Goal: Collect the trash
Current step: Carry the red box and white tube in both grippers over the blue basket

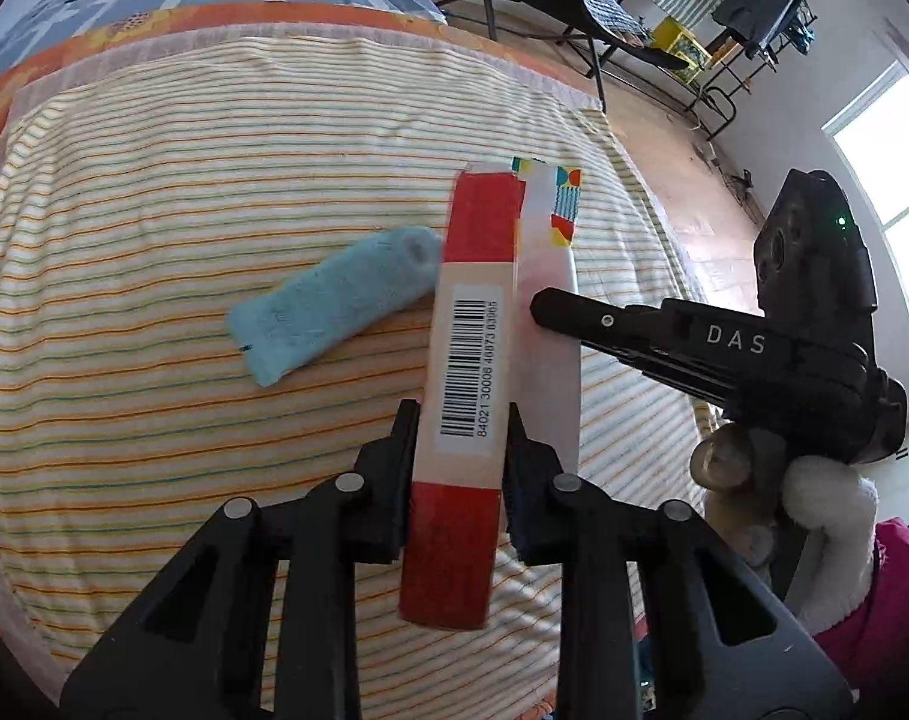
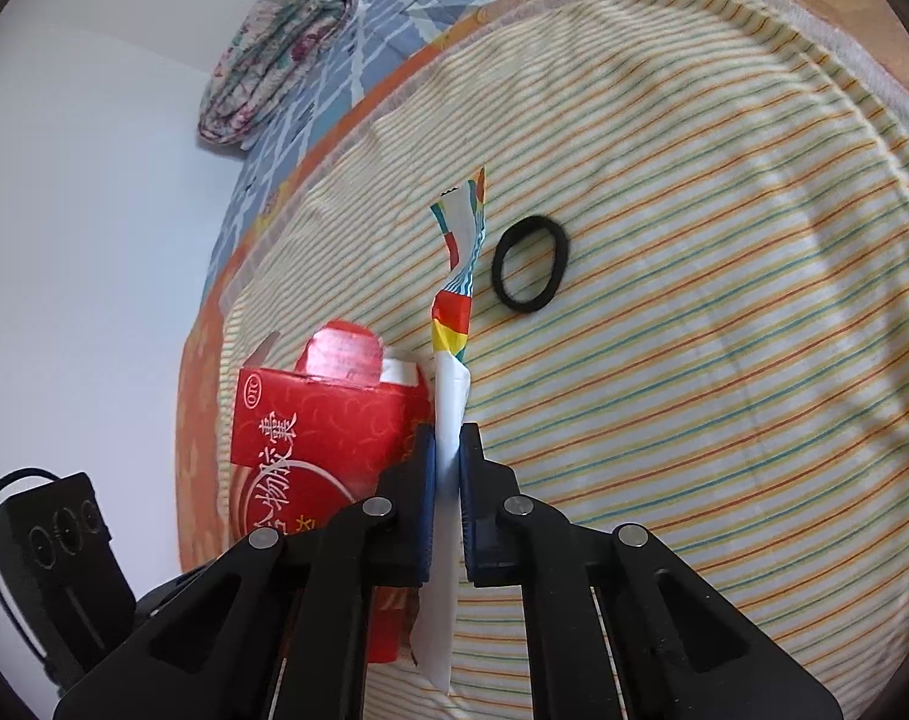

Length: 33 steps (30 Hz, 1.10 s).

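My left gripper (image 1: pixel 461 420) is shut on a red medicine box (image 1: pixel 466 360) with a barcode label, held above the striped blanket (image 1: pixel 154 210). The box also shows in the right wrist view (image 2: pixel 316 432), open at its top flap. My right gripper (image 2: pixel 447 444) is shut on a white and colourful wrapper (image 2: pixel 454 312), held edge-on right beside the box. In the left wrist view the wrapper (image 1: pixel 550 276) lies against the box's right side, with the right gripper (image 1: pixel 538 303) coming in from the right.
A light blue sock (image 1: pixel 328 306) lies on the blanket left of the box. A black hair tie (image 2: pixel 531 263) lies on the blanket (image 2: pixel 694 300) beyond the wrapper. Folded bedding (image 2: pixel 274 54) sits by the wall. A black folding chair (image 1: pixel 562 6) stands past the bed.
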Available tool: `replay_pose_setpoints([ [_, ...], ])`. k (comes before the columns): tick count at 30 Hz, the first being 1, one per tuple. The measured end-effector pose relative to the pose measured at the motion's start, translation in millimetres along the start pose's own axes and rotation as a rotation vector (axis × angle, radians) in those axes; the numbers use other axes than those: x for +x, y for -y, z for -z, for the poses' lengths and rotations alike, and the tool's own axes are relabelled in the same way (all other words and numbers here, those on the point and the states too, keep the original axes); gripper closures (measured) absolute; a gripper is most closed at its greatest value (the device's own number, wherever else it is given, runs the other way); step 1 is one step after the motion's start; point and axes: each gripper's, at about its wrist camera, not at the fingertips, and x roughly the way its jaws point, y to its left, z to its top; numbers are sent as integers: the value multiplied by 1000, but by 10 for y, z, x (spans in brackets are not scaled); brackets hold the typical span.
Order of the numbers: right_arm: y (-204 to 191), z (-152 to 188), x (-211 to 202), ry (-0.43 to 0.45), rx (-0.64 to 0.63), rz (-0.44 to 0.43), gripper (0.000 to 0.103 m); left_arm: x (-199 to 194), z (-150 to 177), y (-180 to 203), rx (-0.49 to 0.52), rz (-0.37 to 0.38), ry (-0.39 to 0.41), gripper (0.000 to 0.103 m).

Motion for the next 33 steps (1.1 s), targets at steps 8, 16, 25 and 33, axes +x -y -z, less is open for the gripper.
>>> replay_pose_setpoints([
  [8,57,6,-260,22,-64,20,98,-120,75,115,34,-61,37,82],
  [16,-124,230,-629,47,-198,9,98,-543,274,238,32,-99,90,82],
  [25,-299,640,-1046,61,-335,-23,98,-1106,738,517,57,-161,188,82],
  [33,-379,1187,-1215,28,-437,-57,98,-1395,1301,779,74,-190,242,82],
])
